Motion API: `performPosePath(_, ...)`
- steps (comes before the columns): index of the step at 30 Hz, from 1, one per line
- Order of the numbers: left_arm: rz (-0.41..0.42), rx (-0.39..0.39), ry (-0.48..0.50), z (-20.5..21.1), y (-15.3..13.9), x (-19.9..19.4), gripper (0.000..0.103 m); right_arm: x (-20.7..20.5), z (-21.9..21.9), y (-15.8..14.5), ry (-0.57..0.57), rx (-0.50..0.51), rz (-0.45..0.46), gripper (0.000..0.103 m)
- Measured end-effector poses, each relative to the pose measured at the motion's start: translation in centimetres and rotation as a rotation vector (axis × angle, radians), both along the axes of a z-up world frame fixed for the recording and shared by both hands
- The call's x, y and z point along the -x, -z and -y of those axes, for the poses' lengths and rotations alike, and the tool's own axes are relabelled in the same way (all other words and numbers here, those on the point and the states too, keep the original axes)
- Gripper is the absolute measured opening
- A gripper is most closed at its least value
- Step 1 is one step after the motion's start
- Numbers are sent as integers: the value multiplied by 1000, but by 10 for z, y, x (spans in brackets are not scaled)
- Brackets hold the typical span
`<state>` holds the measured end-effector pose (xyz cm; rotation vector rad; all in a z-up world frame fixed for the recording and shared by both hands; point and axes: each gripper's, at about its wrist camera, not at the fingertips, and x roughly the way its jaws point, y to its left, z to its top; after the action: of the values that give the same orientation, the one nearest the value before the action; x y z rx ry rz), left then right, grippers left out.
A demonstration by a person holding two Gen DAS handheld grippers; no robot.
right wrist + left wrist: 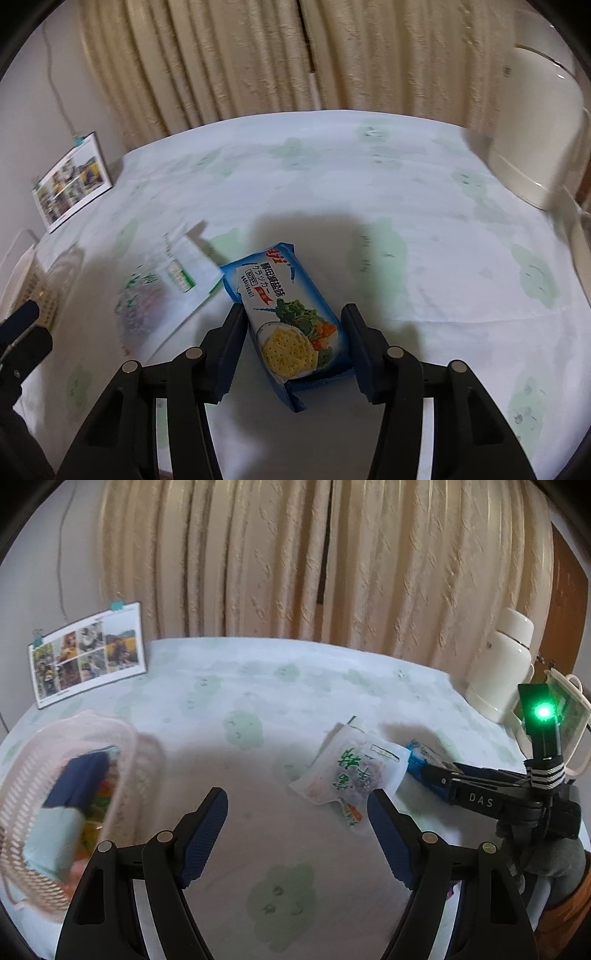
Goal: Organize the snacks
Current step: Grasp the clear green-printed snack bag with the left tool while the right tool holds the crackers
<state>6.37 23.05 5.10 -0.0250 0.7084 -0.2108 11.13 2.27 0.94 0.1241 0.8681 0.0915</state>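
A blue cracker pack [288, 314] lies on the table between the fingers of my right gripper [292, 310], which stands open astride it; the left pad touches its side and the right pad is a sliver off. In the left wrist view the same gripper [436, 771] covers most of the cracker pack [415, 757]. Just left of it lies a white snack bag with green writing [354, 771] [162, 291]. My left gripper [295, 812] hangs open and empty over bare cloth. A pink woven basket [26, 775] at the left holds several snack packs.
The table wears a pale cloth with green patches [258, 686]. A cream thermos [506, 657] and a clear container [569, 709] stand at the far right. A photo sheet [88, 650] leans against the wall at the back left. Curtains hang behind.
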Motion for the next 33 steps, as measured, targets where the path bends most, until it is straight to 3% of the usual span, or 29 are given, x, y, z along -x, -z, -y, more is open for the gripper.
performPosePath(9,-112,-37,143,40,24,-32,78,0,7,0,35,-22,0,49)
performPosePath(25,-186,-80,165,60,44,-70,78,1,7,0,34,-29,0,50)
performPosePath(28,-179,-95,170,63,46,-72,73,1,7,0,35,-30,0,50)
performPosePath(33,-155,-105,177,67,45,-70,52,1,8,0,34,-30,1,50)
